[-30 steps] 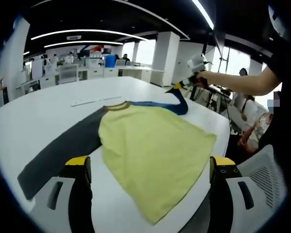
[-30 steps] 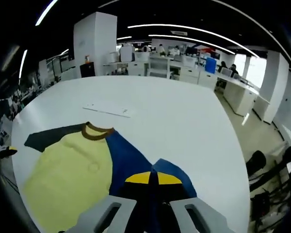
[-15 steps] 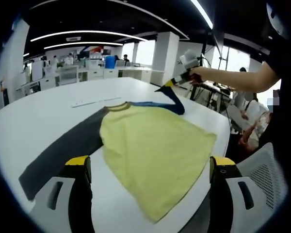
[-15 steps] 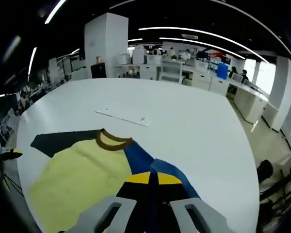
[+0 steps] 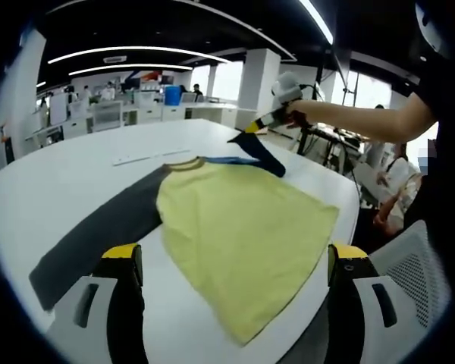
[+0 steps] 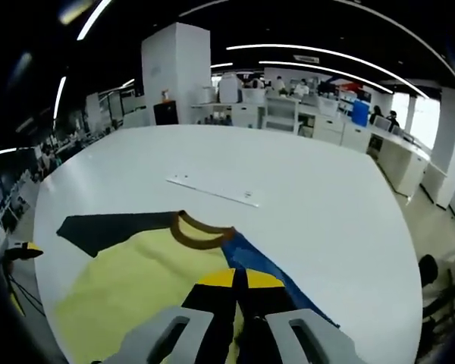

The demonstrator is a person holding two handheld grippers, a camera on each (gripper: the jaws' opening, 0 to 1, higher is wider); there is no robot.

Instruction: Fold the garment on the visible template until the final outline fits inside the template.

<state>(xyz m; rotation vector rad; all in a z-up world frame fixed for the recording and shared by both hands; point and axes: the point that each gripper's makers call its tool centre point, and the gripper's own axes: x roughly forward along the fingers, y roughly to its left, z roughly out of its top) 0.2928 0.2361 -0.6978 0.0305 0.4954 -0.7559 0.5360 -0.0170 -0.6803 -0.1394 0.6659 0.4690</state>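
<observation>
Yellow-tipped jaws of my left gripper (image 5: pixel 231 265) stand wide apart, empty, over the yellow shirt (image 5: pixel 243 220) lying on the white table (image 5: pixel 53 182). Beyond, my right gripper (image 6: pixel 239 279) pinches the blue sleeve (image 6: pixel 269 277), lifted; a weak pinch could drop it mid-fold.

This is an open-plan office. Beyond the fingertips in the left gripper view, rows of white desks (image 5: pixel 148 112) with white office chairs (image 5: pixel 106 115) stand under long curved ceiling light strips (image 5: pixel 136 53). Ahead of the fingers in the right gripper view are more white workstations (image 6: pixel 288 114), a thick square white pillar (image 6: pixel 174 76) and seated people, small and blurred. The large round-cornered white table (image 6: pixel 303 182) lies just in front of the fingers.
</observation>
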